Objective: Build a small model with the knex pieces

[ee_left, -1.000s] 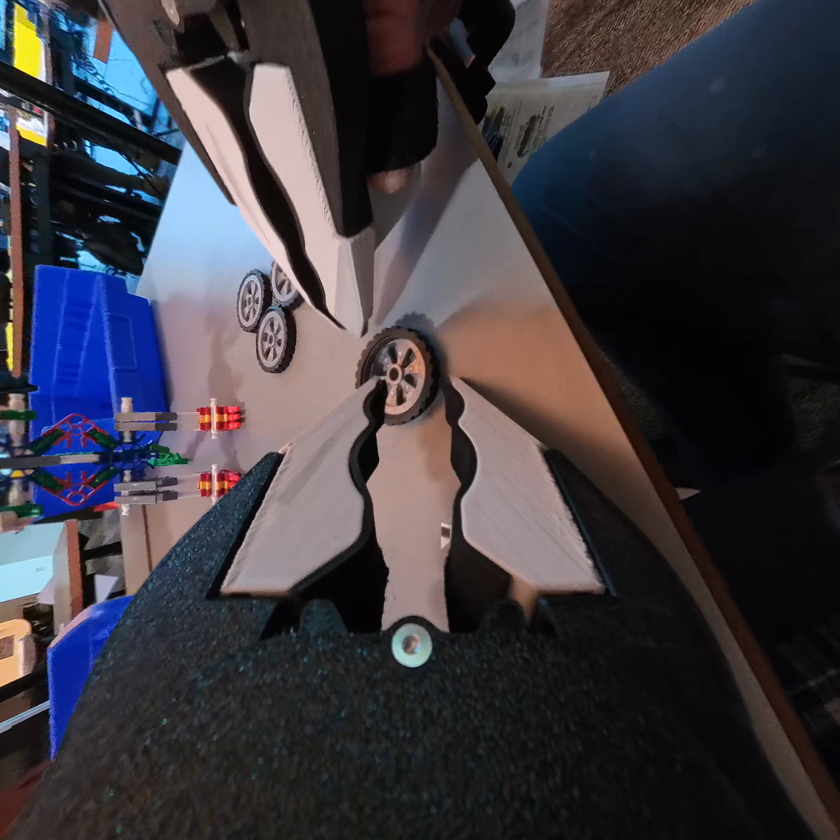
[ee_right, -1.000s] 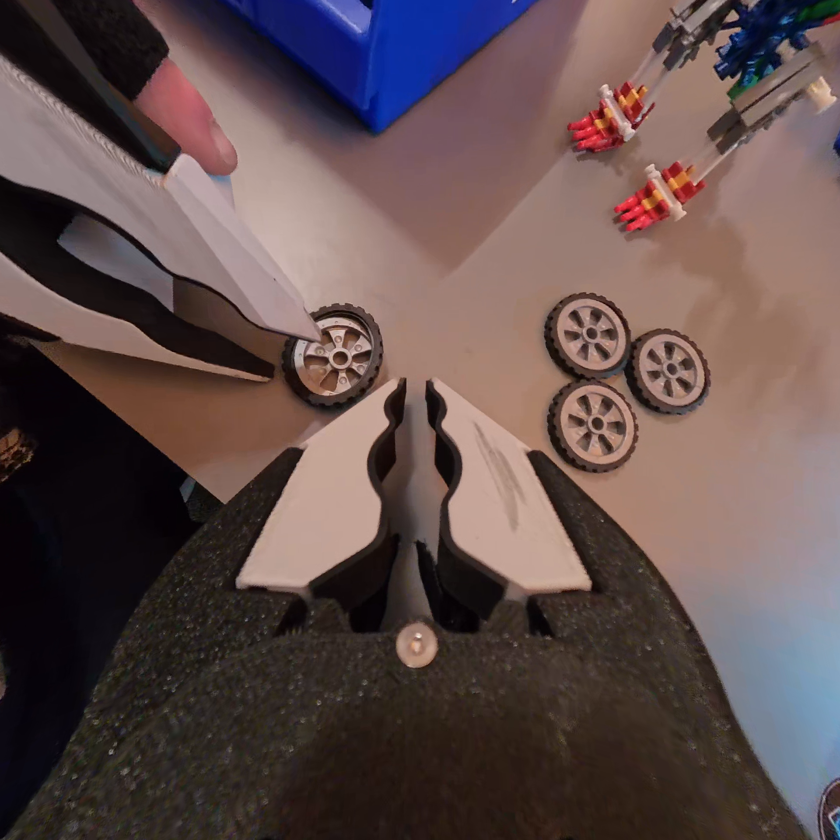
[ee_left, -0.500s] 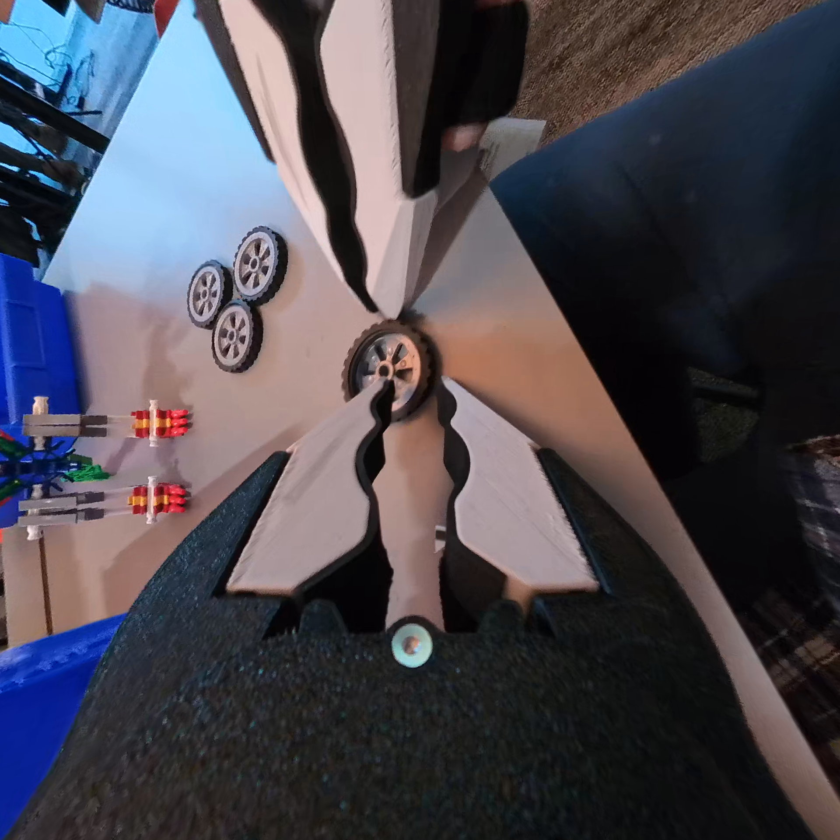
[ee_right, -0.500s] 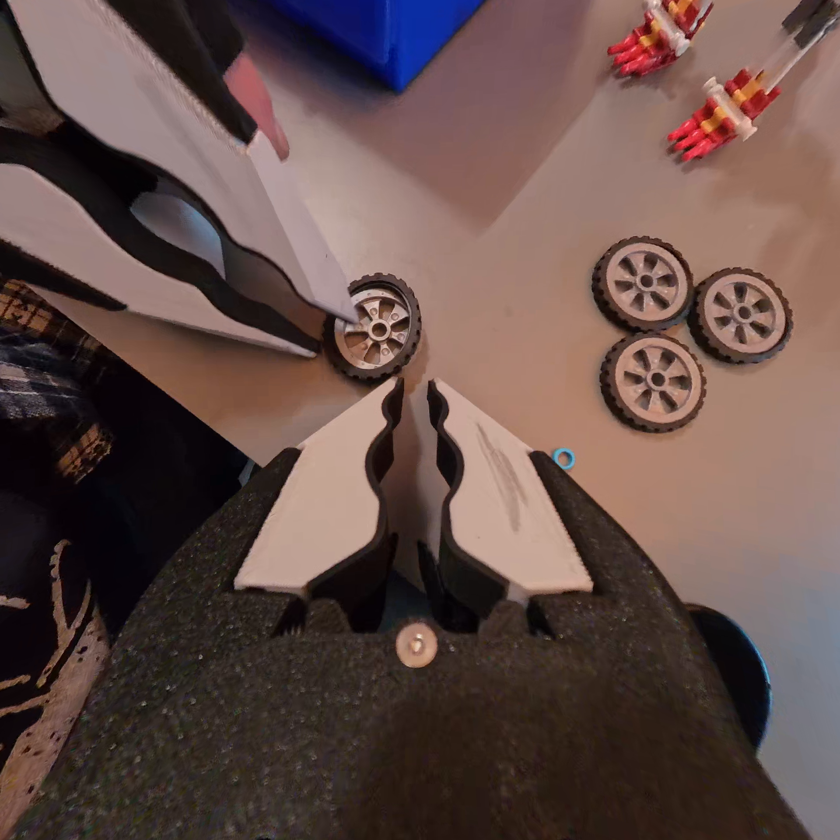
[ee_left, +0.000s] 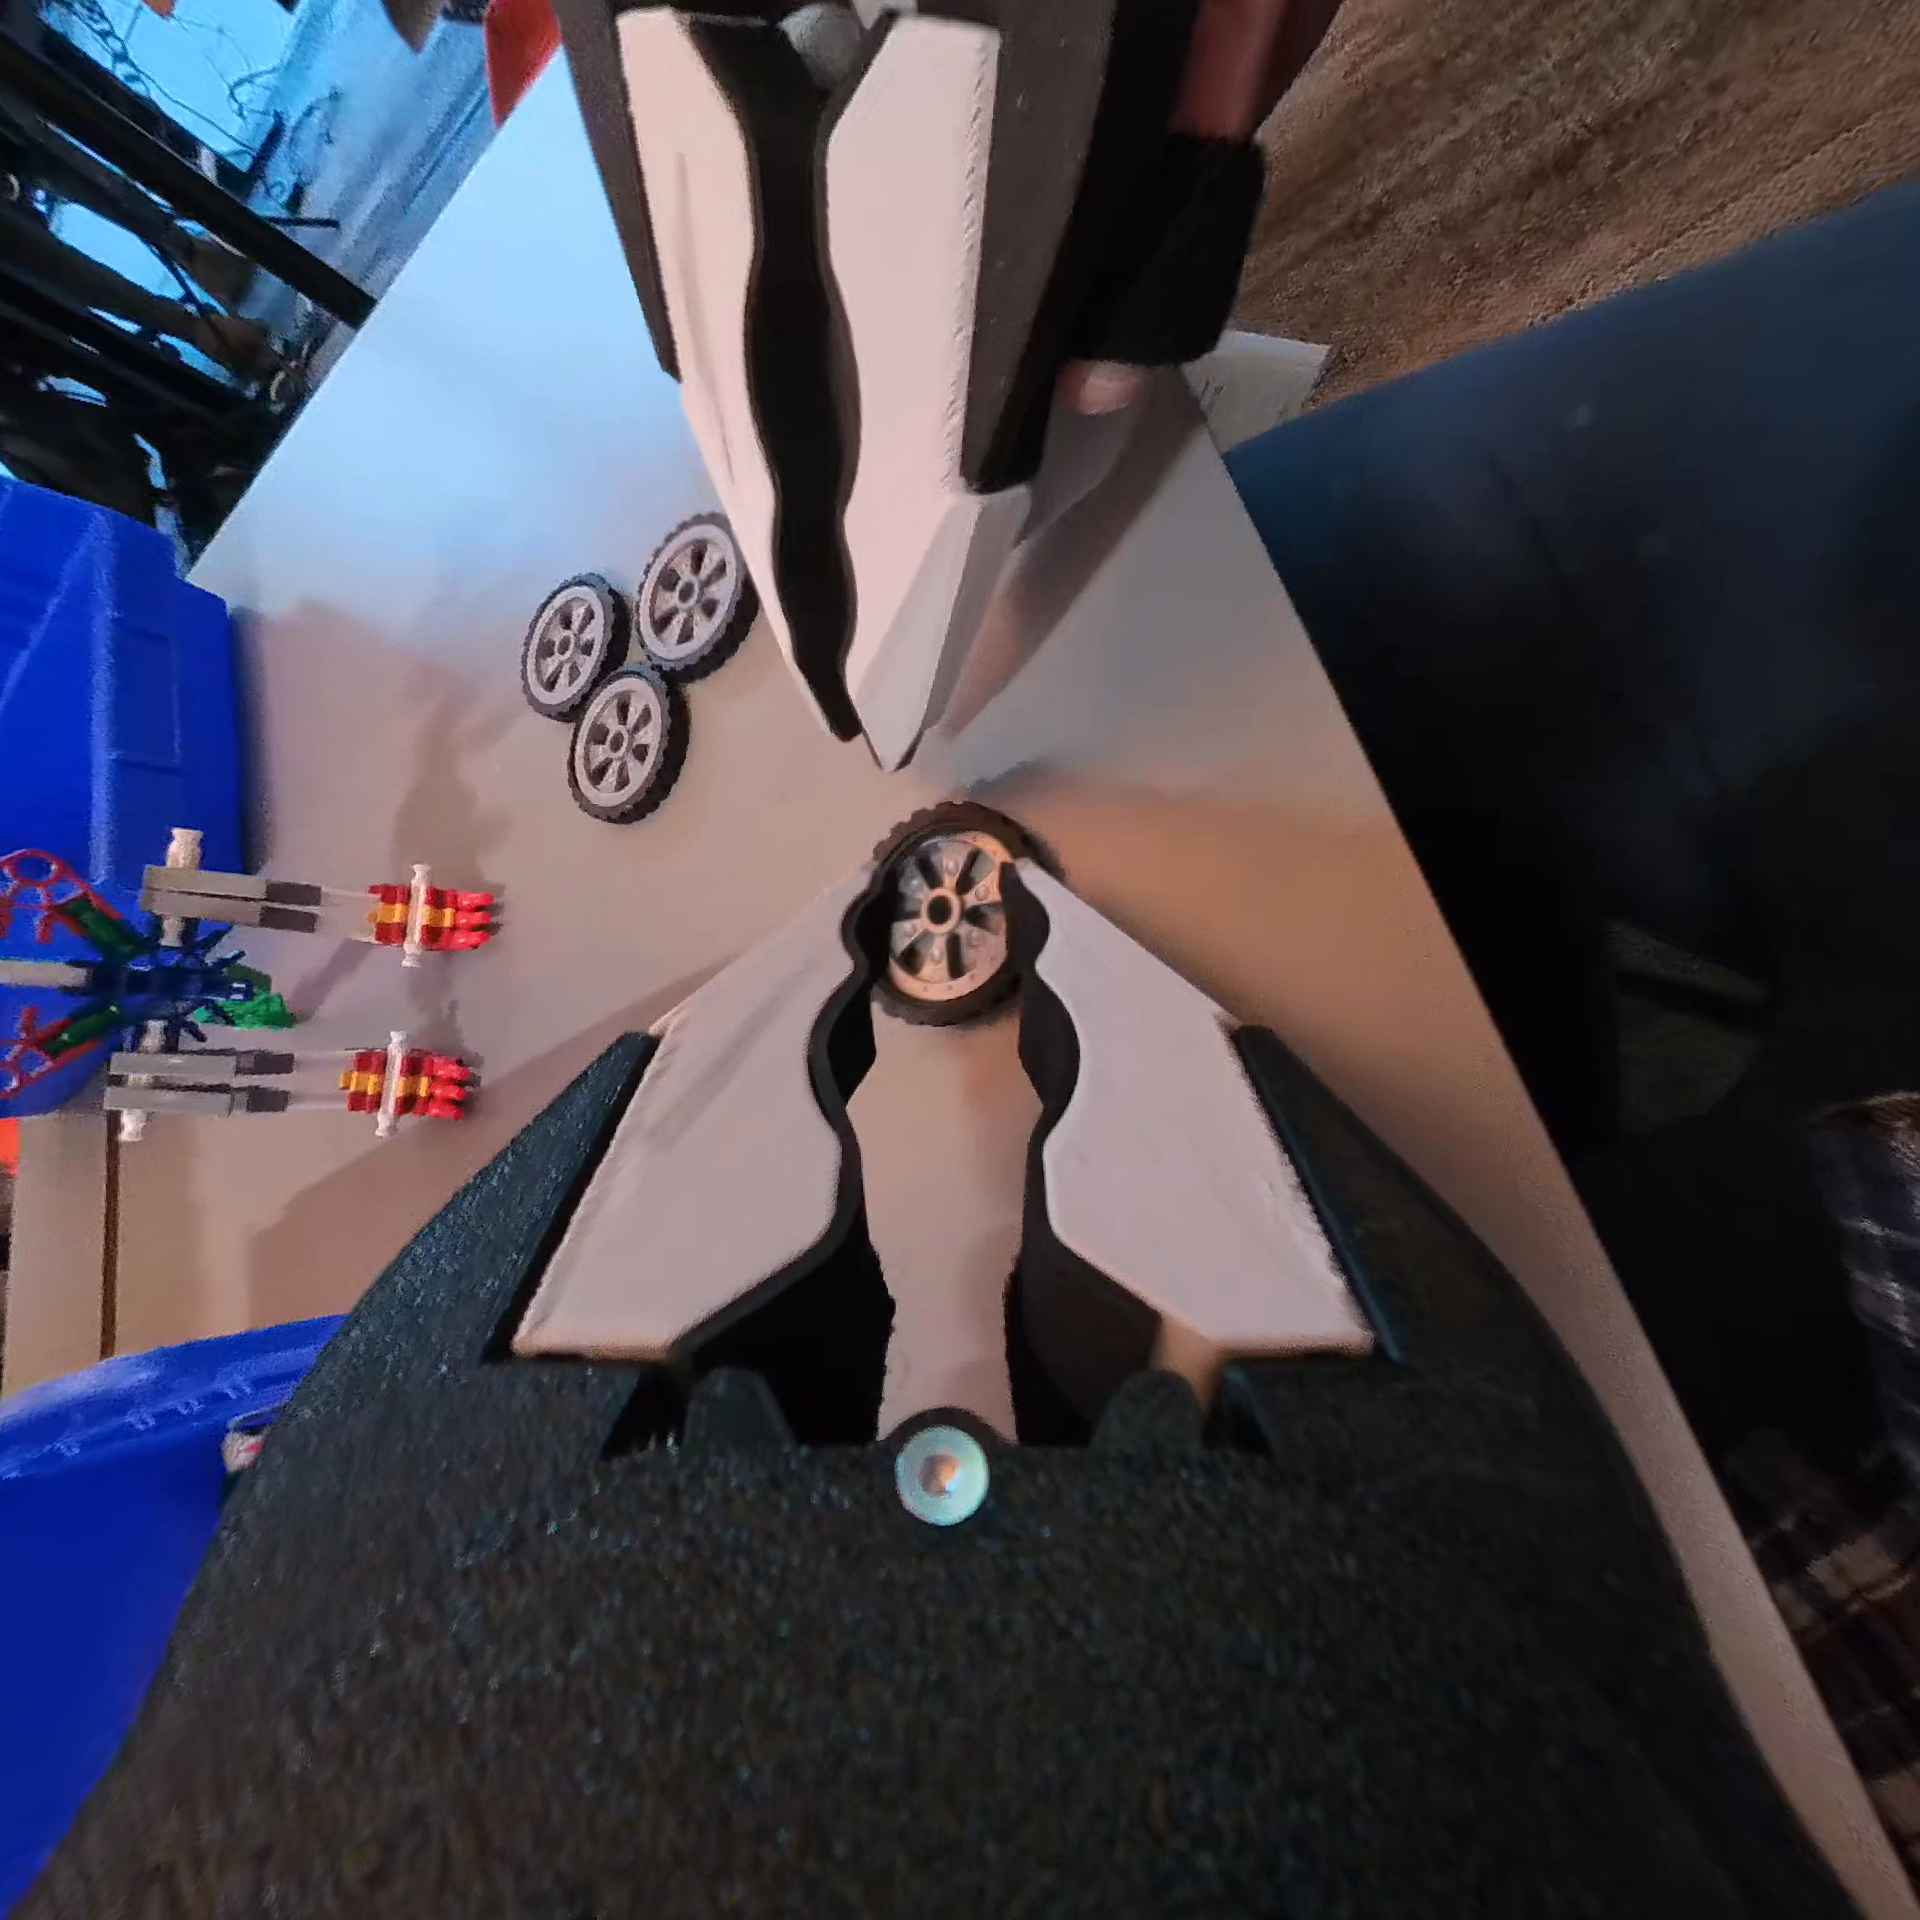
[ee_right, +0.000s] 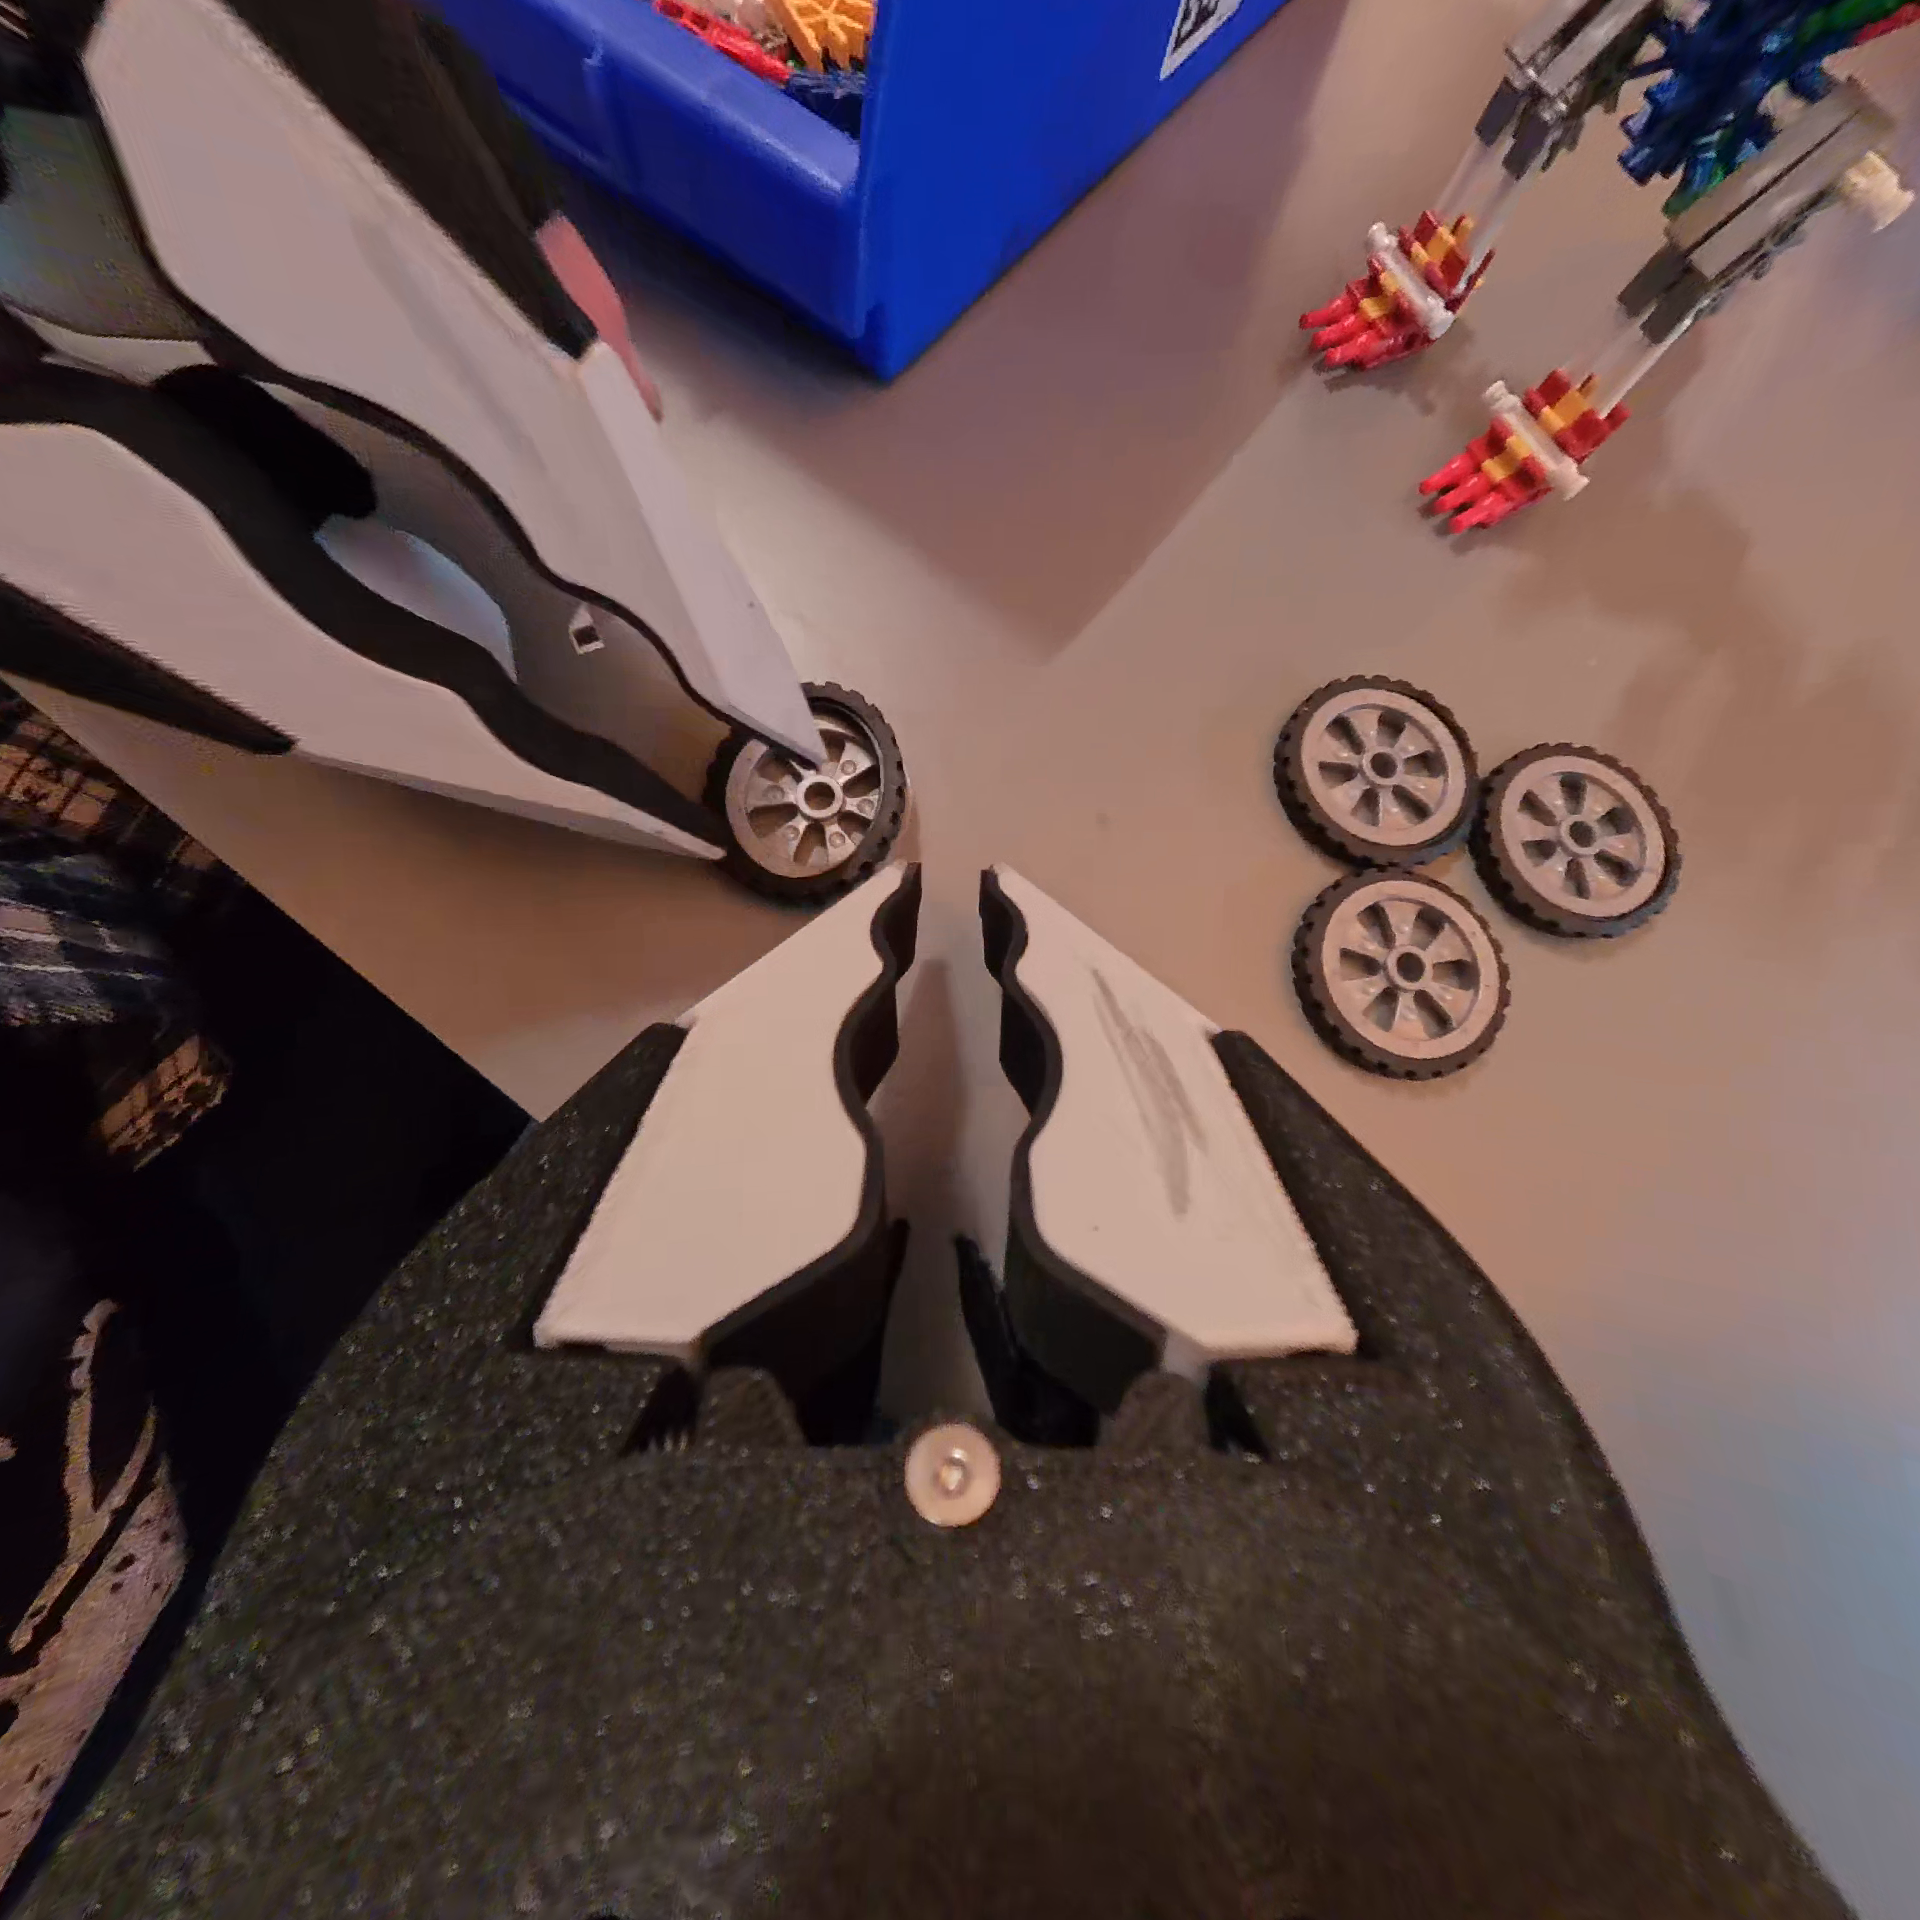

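Left tool point(ee_left: 943, 883): fingers set either side of a wheel point(ee_left: 940, 930), tyre seated in their front notch. Whether they clamp it or only flank it, I cannot tell.
Wheel: on the bench point(ee_right: 1122, 540), near its edge, at 11 o'clock from the right tool point(ee_right: 949, 883).
Right tool: empty, a narrow gap between its fingers, tips just short of the wheel.
Others: three wheels point(ee_right: 1382, 774) clustered at 2 o'clock in the right wrist view, well apart.
Grip, as I judge it: the tyre is round and knobbly, so pads square across its widest part hold best.
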Action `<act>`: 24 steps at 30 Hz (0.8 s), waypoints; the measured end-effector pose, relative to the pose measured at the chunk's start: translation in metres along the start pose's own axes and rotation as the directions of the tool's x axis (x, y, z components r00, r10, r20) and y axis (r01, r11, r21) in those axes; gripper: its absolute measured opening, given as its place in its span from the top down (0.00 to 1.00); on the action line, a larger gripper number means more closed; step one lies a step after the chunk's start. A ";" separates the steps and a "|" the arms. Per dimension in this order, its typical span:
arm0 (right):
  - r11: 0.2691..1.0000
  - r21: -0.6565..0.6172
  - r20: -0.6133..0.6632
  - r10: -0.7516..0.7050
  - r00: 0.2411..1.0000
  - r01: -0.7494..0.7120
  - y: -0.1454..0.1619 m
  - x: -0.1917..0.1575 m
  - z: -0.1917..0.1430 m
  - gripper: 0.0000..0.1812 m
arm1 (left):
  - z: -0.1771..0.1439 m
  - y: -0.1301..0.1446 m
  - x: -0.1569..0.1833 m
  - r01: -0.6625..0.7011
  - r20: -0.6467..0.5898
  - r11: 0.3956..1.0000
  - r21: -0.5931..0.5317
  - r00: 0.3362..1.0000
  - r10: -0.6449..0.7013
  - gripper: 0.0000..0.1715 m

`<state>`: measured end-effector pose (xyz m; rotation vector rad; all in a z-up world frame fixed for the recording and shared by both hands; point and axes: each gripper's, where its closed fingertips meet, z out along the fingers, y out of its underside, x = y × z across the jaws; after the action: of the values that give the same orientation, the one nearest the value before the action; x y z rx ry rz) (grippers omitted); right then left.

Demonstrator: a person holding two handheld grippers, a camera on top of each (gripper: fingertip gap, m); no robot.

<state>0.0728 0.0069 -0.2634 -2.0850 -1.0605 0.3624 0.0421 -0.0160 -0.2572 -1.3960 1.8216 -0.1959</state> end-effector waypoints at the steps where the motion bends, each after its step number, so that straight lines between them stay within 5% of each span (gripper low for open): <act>1: 1.000 0.005 0.000 -0.008 1.000 0.008 -0.002 -0.001 0.000 0.94 | 0.001 0.002 0.000 -0.006 0.002 1.000 -0.007 1.000 0.006 0.89; 9: 0.996 0.011 0.002 -0.088 0.996 0.088 -0.007 -0.013 0.008 1.00 | 0.012 0.011 0.001 -0.018 0.010 0.999 -0.044 1.000 0.018 1.00; 24: 0.997 0.007 0.035 -0.078 0.996 0.078 -0.016 -0.015 0.021 1.00 | 0.015 0.009 0.001 0.009 -0.015 1.000 -0.024 1.000 -0.009 1.00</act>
<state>0.0430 0.0115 -0.2676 -2.0324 -1.1569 0.3642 0.0451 -0.0085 -0.2727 -1.4234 1.8359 -0.1905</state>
